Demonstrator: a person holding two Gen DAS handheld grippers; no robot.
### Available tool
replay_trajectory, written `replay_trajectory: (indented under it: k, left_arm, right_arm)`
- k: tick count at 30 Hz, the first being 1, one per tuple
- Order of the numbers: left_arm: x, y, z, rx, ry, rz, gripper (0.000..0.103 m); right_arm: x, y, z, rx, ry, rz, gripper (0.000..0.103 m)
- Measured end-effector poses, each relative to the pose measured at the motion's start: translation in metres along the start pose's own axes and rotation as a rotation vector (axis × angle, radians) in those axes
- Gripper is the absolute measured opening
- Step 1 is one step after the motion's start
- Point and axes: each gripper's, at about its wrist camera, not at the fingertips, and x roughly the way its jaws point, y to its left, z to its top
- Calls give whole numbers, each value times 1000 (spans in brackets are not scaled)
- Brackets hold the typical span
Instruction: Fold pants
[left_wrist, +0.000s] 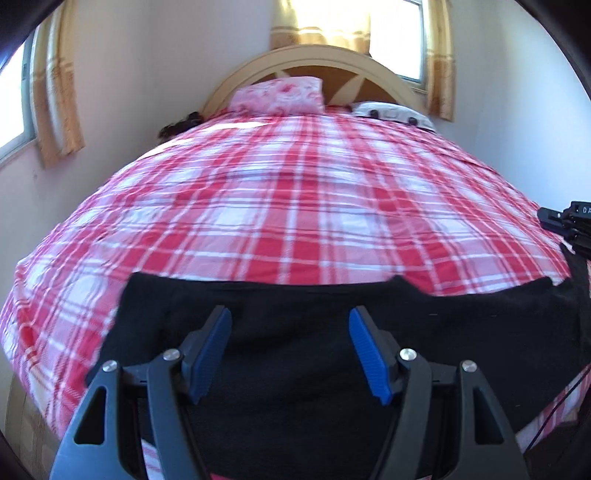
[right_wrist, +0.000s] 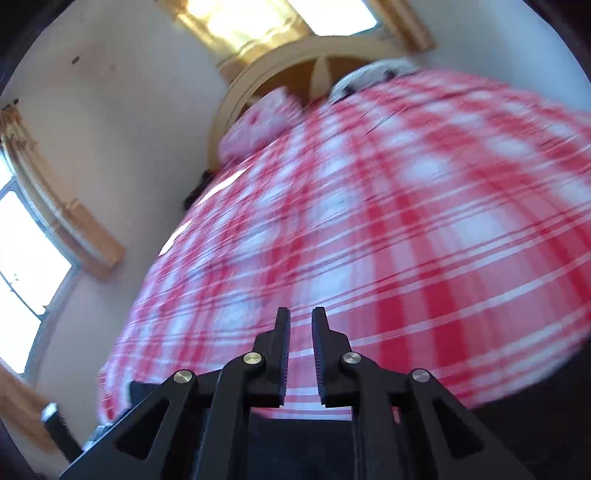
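Note:
Black pants (left_wrist: 295, 354) lie flat across the near end of a bed with a red and white plaid cover (left_wrist: 288, 192). My left gripper (left_wrist: 290, 325) hovers over the pants with its blue-padded jaws wide open and nothing between them. The right gripper shows at the right edge of the left wrist view (left_wrist: 569, 221). In the blurred right wrist view, my right gripper (right_wrist: 301, 325) has its jaws close together with a narrow gap and nothing in them, above the plaid cover (right_wrist: 369, 229). A strip of the black pants (right_wrist: 295, 443) shows under it.
A pink floral pillow (left_wrist: 277, 96) and a white patterned pillow (left_wrist: 391, 112) lie at the curved wooden headboard (left_wrist: 295, 61). Curtained windows stand on the left wall (left_wrist: 22, 92) and behind the headboard (left_wrist: 395, 33). Walls close in both sides of the bed.

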Motion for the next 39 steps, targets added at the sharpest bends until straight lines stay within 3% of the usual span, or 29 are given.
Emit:
replay_trajectory:
  k: [5,7,8,11,16,20,23,24,25,26,30,33,36,39]
  left_arm:
    - [27,-33,-13,-40,122,-105,69]
    - [37,-43,-23,-28,157,-74,71]
    - [35,-50,-26,11,130,-41,73]
    - [34,-66,-29,74,118,15,79]
    - [36,-60,-25,42,143,14,83]
    - [37,-58,-25,42,150,11,83]
    - [38,-59,-24,45,156,12,84]
    - [38,-59,-24,45,156,13,84]
    - [38,-60,-24,45,156,13,84]
    - [38,-60,-24,46,156,13,84]
    - [38,-60,-23,44,157,15,84]
    - [38,-59,-22,39,162,13,84]
    - [39,-59,-22,33,166,14,84]
    - [39,-60,-22,34,166,20,84]
  right_arm:
    - [-63,-88,28,1,-103,-291,20]
    - [-81,-131,35,51,-116,-376,35]
    - [-85,-147,38,65,-121,-398,41]
    - [-93,-188,46,97,-83,-421,43]
    - [-60,-190,60,29,-16,-478,43]
    - [-1,-200,65,-12,124,-665,43]
    - [7,-202,65,-60,135,-728,41]
    - [4,-204,66,-46,132,-720,34]
    - [0,-208,67,-26,129,-718,12]
    - [-8,-212,68,1,124,-712,6]
    - [-56,-237,66,191,42,-537,5]
    - [-113,-234,58,242,-109,-376,5]
    - [-177,-225,34,296,-263,-261,5]
    - [-229,-235,-14,424,-379,-165,5]
